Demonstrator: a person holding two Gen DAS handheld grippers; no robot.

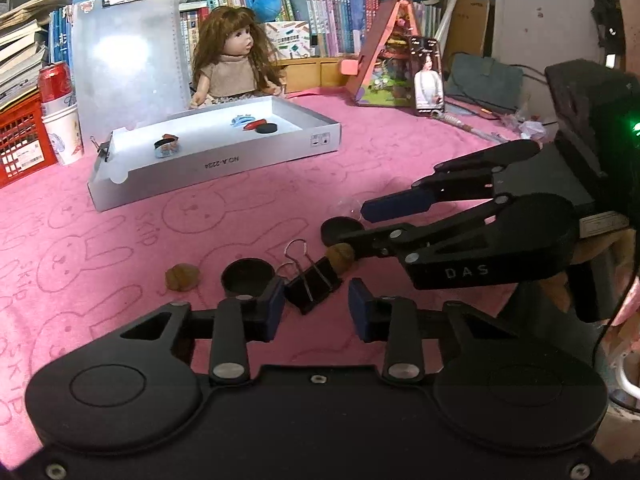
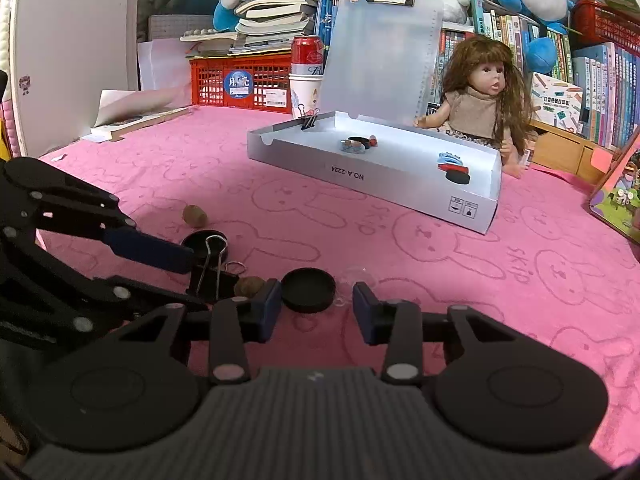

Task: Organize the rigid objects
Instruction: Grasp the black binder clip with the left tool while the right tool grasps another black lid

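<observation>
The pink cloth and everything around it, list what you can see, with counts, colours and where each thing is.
binder clip: one, black, between the left tool's pads; another clipped to the box's far corner
caps: two, black, on the cloth
nuts: two, brown, one by the clip, one apart
clear piece: one, beside the right cap
box: one, white, open, small items inside
doll: one, brown hair, behind the box
can: one, red, on a cup
crate: one, red, at back
left tool: open around the clip
right tool: open around a cap
</observation>
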